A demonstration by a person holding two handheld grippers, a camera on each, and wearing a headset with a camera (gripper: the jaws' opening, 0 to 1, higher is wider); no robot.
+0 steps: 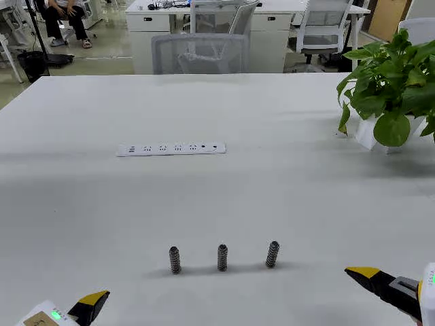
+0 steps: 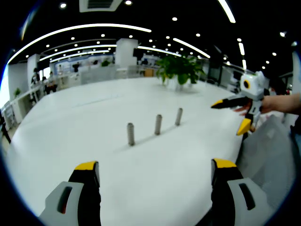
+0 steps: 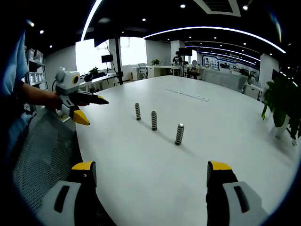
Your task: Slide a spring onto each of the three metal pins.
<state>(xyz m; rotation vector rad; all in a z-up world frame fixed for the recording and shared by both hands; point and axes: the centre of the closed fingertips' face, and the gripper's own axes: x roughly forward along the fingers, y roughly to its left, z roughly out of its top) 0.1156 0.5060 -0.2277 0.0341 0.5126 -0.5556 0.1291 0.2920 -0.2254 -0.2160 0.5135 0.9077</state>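
Jaws wide apart, empty: left gripper (image 2: 155,165), right gripper (image 3: 151,165). Three pins (image 2: 158,124) ahead of both; right gripper view resolves springs (image 3: 154,120) on each.

The bench (image 1: 285,197) is plain white, the three springs (image 1: 222,257) dark grey (banded with fine coils), the power strip (image 1: 170,149) white, the plant (image 1: 391,81) green, and the left tongs (image 2: 154,165) and right tongs (image 3: 153,165) black, yellow-tipped.

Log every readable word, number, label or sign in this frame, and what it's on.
No text can be read.
On the power strip: socket marks only, any print too small.
On the tan label of the left gripper: too small.
On the blue wall boards: blurred.
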